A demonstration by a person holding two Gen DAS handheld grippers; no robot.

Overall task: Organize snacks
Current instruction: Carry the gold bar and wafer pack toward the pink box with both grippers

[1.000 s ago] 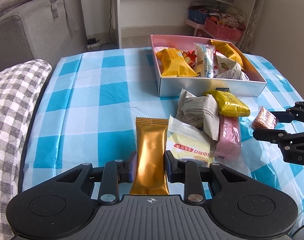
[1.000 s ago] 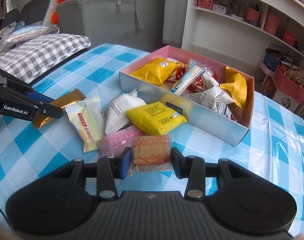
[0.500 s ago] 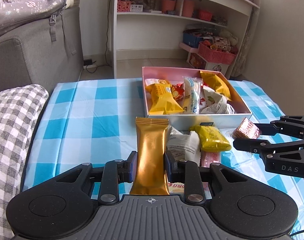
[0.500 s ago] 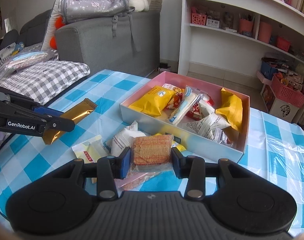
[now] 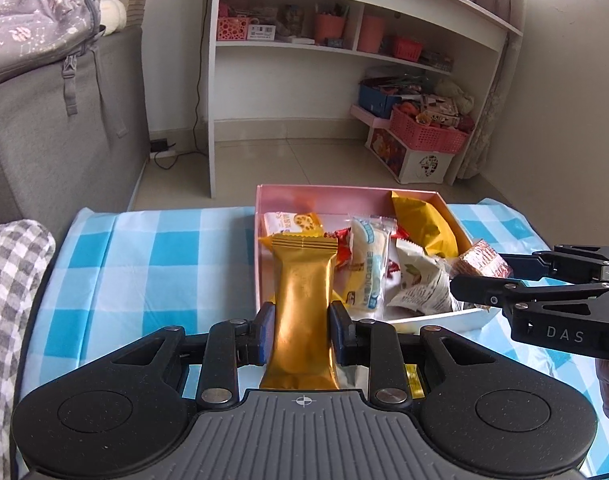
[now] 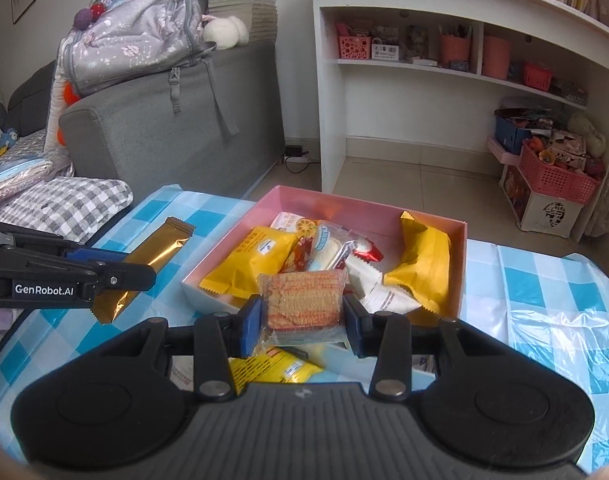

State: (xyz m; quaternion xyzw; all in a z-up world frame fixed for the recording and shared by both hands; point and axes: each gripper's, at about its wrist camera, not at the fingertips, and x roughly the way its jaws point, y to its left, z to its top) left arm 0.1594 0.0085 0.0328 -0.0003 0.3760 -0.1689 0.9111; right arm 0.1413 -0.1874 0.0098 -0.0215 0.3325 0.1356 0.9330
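Left gripper (image 5: 302, 330): fingers clamp gold bar (image 5: 303, 304). Right gripper (image 6: 302, 320): fingers clamp wafer (image 6: 303, 294). Box (image 6: 424, 216) at 12 o'clock, apparently crowded; release into gaps.

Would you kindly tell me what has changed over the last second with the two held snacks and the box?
Both claws have lifted their snacks off the table and carried them toward the pink box. The left claw holds the gold bar, the right claw the clear-wrapped biscuit pack, which now hangs at the box's near wall. Both grips are unchanged; the box and its contents stayed put.
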